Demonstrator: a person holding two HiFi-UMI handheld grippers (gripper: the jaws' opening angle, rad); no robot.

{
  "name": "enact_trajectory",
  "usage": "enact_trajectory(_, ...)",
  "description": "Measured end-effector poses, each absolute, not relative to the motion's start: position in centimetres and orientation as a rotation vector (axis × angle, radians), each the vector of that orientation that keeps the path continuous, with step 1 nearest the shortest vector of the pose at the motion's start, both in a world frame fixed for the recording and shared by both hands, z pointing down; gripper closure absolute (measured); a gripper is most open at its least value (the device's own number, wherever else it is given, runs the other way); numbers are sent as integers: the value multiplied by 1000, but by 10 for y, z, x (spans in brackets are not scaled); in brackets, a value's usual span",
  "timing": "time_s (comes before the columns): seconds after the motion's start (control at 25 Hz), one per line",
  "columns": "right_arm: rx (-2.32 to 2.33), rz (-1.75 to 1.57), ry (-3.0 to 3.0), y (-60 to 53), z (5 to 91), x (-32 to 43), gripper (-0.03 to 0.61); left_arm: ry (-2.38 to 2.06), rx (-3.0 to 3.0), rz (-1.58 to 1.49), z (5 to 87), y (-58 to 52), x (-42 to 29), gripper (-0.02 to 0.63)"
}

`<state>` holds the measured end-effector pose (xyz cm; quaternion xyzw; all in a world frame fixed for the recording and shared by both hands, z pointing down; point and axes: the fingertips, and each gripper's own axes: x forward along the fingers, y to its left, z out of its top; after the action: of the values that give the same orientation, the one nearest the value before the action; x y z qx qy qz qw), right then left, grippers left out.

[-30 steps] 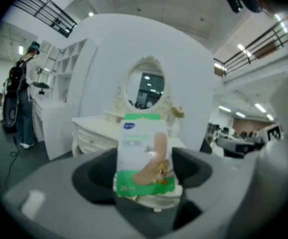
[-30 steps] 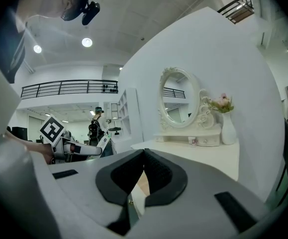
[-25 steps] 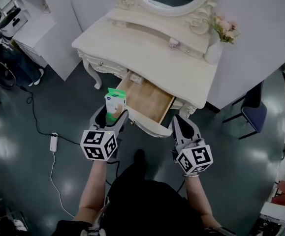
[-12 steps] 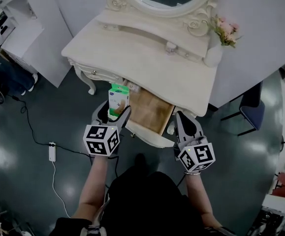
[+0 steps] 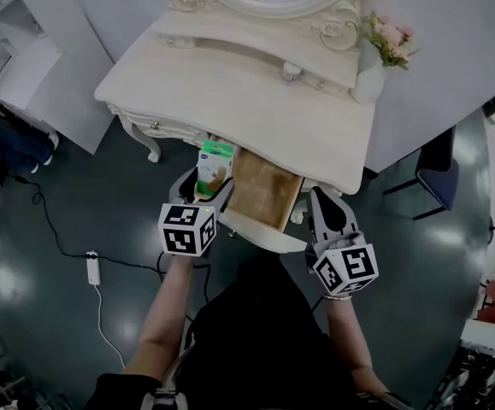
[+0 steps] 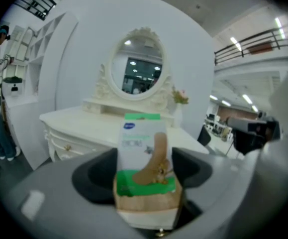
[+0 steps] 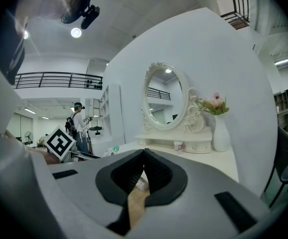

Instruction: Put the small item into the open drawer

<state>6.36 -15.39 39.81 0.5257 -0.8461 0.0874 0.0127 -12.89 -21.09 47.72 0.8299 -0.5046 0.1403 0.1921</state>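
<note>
Your left gripper [image 5: 203, 193] is clenched on the green-and-white box [image 5: 215, 162], holding it upright right at the left edge of the open drawer [image 5: 268, 193] of the white desk [image 5: 247, 84]. The box is not in the drawer yet. Your right gripper [image 5: 326, 207] sits at the drawer's right front corner, jaws pressed together on nothing.

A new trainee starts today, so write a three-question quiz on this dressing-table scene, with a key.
1. True or false: the right gripper is shut on nothing.
2. What holds the green-and-white box beside the open drawer? A: the right gripper. B: the left gripper. C: nothing.
3. Fill in: the pink flowers stand in a white ___.
Key: 1 true. 2 B. 3 vase.
</note>
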Motion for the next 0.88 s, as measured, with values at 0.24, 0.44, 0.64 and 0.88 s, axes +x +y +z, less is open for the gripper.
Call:
enact_trajectory(0.24, 1677, 264, -2614, -161, 398, 73, 581, -1362, 2317, 503, 506, -222, -118, 270)
enact_trajectory(0.44, 1695, 283, -2598, -168, 403, 83, 581, -1320, 2297, 616, 530, -232, -108, 270)
enact_trajectory(0.64, 1708, 306, -2583, -178, 409, 92, 581, -1275, 2272, 712, 554, -241, -100, 270)
enact_trajectory(0.88, 1715, 331, -2576, -189, 413, 100, 581, -1213, 2232, 814, 583, -249, -90, 270)
